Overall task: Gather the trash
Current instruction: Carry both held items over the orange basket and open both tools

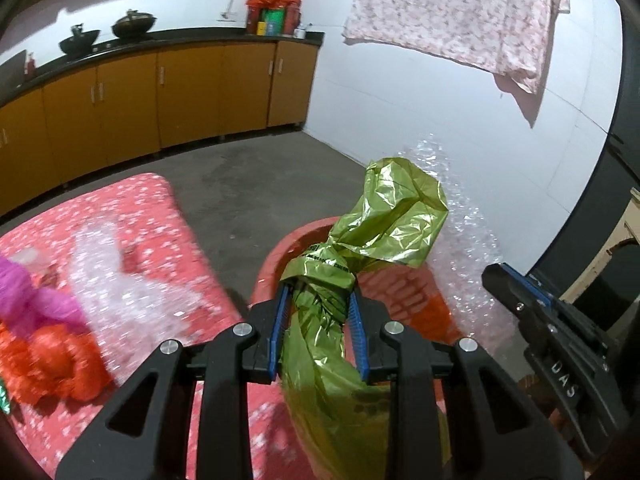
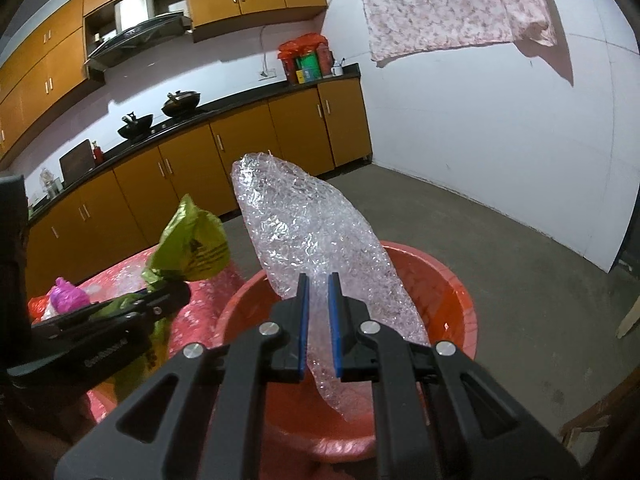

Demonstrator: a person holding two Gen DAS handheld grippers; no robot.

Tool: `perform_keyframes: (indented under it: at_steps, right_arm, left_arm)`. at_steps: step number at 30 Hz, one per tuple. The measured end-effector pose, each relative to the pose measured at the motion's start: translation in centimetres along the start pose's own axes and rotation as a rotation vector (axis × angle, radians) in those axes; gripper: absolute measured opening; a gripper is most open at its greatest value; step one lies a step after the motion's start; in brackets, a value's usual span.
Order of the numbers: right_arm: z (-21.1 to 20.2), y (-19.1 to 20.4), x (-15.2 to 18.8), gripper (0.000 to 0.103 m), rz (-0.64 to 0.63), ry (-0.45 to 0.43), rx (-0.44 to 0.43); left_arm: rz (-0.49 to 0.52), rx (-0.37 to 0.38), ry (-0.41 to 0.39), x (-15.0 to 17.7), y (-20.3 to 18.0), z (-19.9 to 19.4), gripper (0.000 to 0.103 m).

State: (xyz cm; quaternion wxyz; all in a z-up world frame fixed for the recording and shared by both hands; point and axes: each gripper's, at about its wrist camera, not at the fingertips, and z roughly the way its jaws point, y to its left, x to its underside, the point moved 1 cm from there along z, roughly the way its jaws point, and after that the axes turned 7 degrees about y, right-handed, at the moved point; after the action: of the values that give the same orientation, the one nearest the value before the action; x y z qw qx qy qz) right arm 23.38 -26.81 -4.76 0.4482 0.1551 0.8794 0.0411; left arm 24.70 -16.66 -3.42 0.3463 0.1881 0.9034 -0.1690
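Note:
My left gripper (image 1: 318, 286) is shut on a crumpled green plastic bag (image 1: 396, 208) and holds it over the near rim of a red plastic basin (image 1: 280, 256). My right gripper (image 2: 318, 280) is shut on a clear sheet of bubble wrap (image 2: 304, 220), which hangs over the basin (image 2: 452, 284). The bubble wrap (image 1: 468, 240) also shows in the left wrist view, beside the green bag. The green bag (image 2: 192, 240) and the left gripper (image 2: 168, 292) show at the left of the right wrist view.
A table with a red patterned cloth (image 1: 152, 208) stands left of the basin. On it lie more bubble wrap (image 1: 132, 280), a pink bag (image 1: 24, 292) and an orange bag (image 1: 52, 360). Brown kitchen cabinets (image 2: 240, 148) line the far wall. A floral cloth (image 2: 448, 4) hangs on the white wall.

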Motion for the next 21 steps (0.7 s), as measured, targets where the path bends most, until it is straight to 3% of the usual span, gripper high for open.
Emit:
perform_keyframes:
  at_steps: [17,21]
  right_arm:
    - [3.4,-3.0,0.5,0.012,0.081,0.033,-0.011]
    - [3.5,-3.1,0.3,0.014,0.09,0.029,-0.02]
  left_arm:
    - [0.035,0.059,0.061,-1.6,-2.8,5.4,0.028]
    - [0.023,0.063,0.066,-1.6,-2.4,5.6,0.042]
